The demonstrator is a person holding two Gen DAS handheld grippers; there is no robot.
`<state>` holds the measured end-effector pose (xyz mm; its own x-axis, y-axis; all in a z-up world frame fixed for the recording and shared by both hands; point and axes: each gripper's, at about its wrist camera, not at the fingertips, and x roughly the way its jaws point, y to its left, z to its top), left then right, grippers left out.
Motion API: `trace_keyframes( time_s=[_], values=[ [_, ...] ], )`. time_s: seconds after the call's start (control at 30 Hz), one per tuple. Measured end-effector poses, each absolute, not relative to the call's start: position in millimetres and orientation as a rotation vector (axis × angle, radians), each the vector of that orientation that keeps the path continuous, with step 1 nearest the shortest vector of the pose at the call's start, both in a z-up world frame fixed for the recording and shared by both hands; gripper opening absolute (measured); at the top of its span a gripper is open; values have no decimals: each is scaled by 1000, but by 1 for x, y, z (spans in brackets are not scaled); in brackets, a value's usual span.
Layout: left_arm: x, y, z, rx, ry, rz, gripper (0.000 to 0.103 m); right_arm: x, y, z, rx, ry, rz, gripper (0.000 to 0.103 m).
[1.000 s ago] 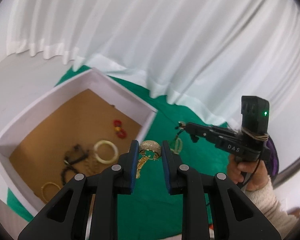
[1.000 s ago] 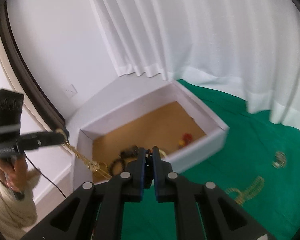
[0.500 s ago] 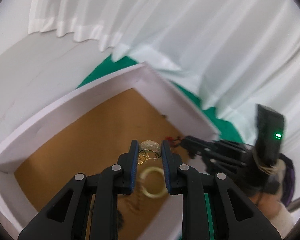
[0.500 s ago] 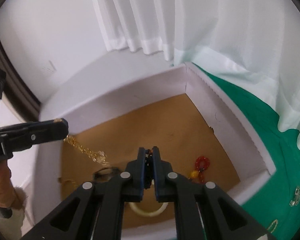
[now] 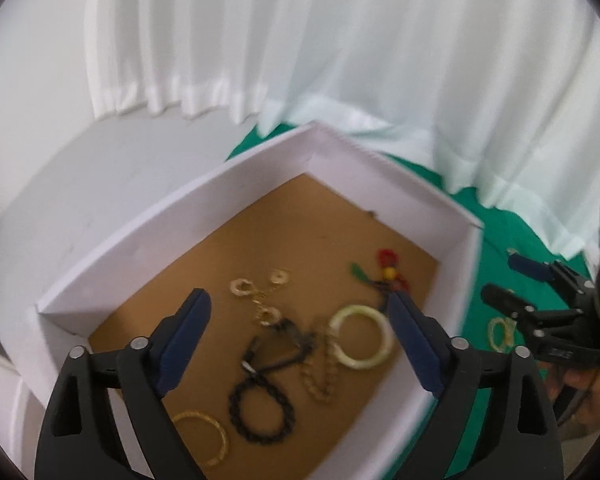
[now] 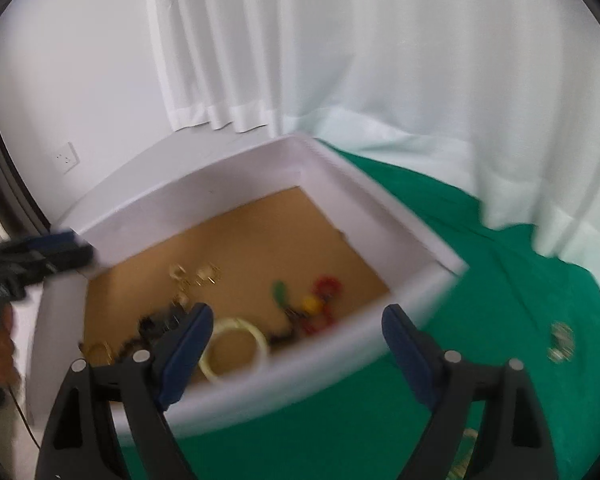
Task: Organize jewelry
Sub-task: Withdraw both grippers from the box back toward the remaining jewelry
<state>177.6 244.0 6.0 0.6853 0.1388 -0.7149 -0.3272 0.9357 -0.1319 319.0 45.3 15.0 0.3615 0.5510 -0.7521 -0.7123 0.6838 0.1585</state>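
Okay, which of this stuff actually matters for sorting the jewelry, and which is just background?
Job: white box; pale bangle, black beaded bracelet, red bead piece inside it; gold piece on the green cloth.
Background: white curtain, wall socket.

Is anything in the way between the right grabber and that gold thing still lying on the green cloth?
Nothing visible is. The right gripper is open and empty, over the near wall of the white box. The gold piece lies to its right on bare green cloth, with only open cloth between them.
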Motion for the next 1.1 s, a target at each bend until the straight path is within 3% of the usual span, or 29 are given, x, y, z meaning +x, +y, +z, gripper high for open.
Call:
trace_keyframes(
  time_s=[0.37, 0.87, 1.1],
  values=[
    [115, 83, 26, -188, 716, -5, 99, 262, -140, -23, -292, 906, 496, 88],
    [135, -32, -98, -93, 920, -118, 99, 212, -280, -78, -161, 967, 205, 88],
    [144, -43, -113, -36, 907, -104, 99, 206, -293, -94, -145, 950, 168, 88]
  ],
)
